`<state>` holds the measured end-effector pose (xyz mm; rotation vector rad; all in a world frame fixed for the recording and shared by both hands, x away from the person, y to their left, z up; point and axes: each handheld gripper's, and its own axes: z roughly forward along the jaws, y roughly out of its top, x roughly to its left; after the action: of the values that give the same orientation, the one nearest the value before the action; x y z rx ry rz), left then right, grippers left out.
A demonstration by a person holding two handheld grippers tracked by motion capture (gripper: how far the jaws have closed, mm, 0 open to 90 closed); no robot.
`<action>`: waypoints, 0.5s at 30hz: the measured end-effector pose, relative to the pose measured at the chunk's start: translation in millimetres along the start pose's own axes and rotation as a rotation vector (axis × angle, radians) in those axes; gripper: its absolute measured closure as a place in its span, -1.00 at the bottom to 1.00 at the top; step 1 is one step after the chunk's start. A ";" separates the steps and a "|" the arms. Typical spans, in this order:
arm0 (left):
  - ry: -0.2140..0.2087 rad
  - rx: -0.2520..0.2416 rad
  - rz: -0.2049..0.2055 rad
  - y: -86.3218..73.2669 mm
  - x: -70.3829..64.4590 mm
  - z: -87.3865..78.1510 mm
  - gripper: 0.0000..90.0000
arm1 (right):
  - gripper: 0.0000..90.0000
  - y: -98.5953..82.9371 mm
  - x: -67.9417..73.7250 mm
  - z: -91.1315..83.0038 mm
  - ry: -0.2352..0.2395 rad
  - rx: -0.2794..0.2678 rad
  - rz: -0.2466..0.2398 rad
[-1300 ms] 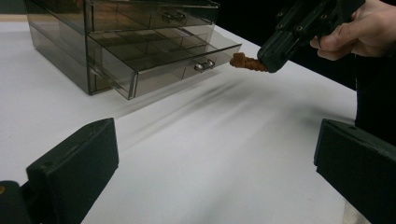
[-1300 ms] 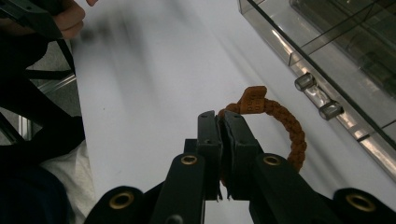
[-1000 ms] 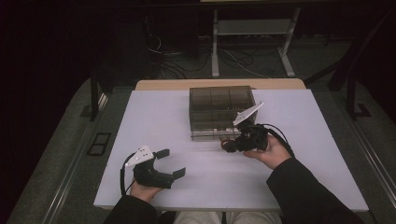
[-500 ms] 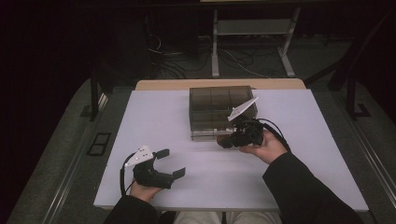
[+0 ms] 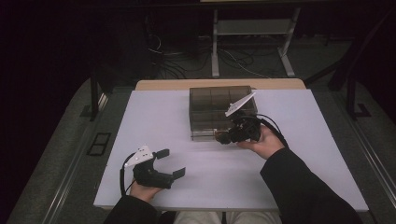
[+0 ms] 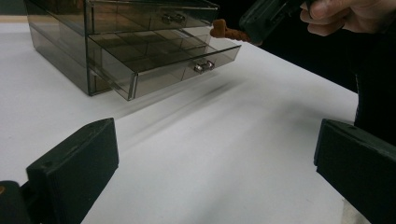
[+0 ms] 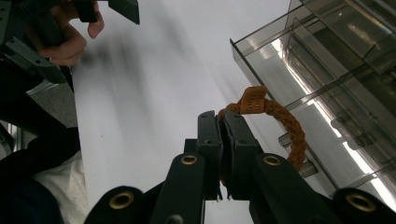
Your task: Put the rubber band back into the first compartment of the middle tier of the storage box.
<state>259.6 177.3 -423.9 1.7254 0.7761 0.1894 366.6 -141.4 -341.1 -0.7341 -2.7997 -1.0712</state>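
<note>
The right gripper [image 7: 223, 122], jaws clamped on the orange bracelet [image 7: 285, 126], has edged up-frame to the smoky drawer box [image 5: 219, 109]; its open lower drawer [image 6: 163, 65] looks like the drop spot. The left gripper [image 5: 169, 163] idles lower left, jaws wide.

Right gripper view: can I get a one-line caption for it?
Right gripper shut on an orange braided strap, held beside the open drawer of a clear smoky drawer box.
</note>
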 end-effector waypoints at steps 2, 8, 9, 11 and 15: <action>0.000 -0.001 -0.001 0.0 -0.1 -0.1 -1.00 | 0.89 1.9 -0.9 -0.1 0.002 -0.004 0.000; -0.001 -0.001 0.000 0.0 -0.2 0.0 -1.00 | 0.89 8.5 -3.1 -0.7 -0.006 -0.005 0.004; -0.001 -0.001 -0.001 0.0 -0.2 0.0 -1.00 | 0.89 9.7 -3.5 -0.7 -0.010 -0.005 -0.001; -0.001 -0.001 -0.001 0.0 -0.1 -0.1 -1.00 | 0.89 11.9 -3.8 -0.7 -0.007 -0.009 -0.003; -0.002 -0.002 -0.001 0.0 -0.2 -0.1 -1.00 | 0.89 17.4 -4.8 -1.0 -0.012 -0.014 -0.007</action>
<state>259.4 177.2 -423.8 1.7234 0.7754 0.1874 378.6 -132.8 -330.6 -0.7358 -2.8095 -1.0919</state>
